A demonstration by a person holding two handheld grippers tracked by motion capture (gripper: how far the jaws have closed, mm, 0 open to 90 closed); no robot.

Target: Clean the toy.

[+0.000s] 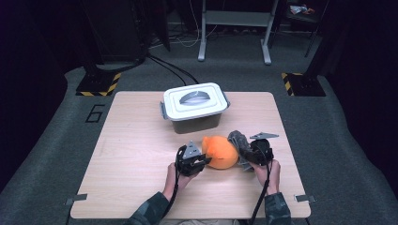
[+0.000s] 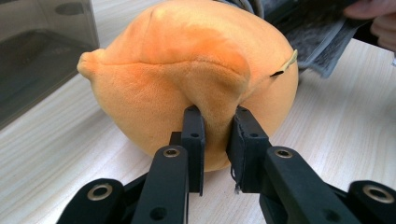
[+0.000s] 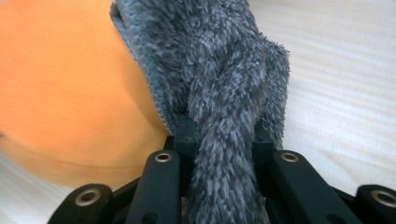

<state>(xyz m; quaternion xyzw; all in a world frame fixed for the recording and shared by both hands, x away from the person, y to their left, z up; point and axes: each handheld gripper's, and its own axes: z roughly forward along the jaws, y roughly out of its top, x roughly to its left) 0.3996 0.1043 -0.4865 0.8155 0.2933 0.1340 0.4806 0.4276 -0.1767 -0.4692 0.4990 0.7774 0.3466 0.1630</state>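
pale wood table (image 1: 136, 154), grey carpet (image 1: 51, 140), dark room

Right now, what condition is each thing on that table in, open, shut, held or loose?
Storage box: lid on, standing apart from the rest.
Orange plush toy: on the table, a fold of it pinched.
Grey fuzzy cloth: bunched, clamped, touching the toy.
Left hand-held gripper: shut on the toy.
Right hand-held gripper: shut on the cloth.
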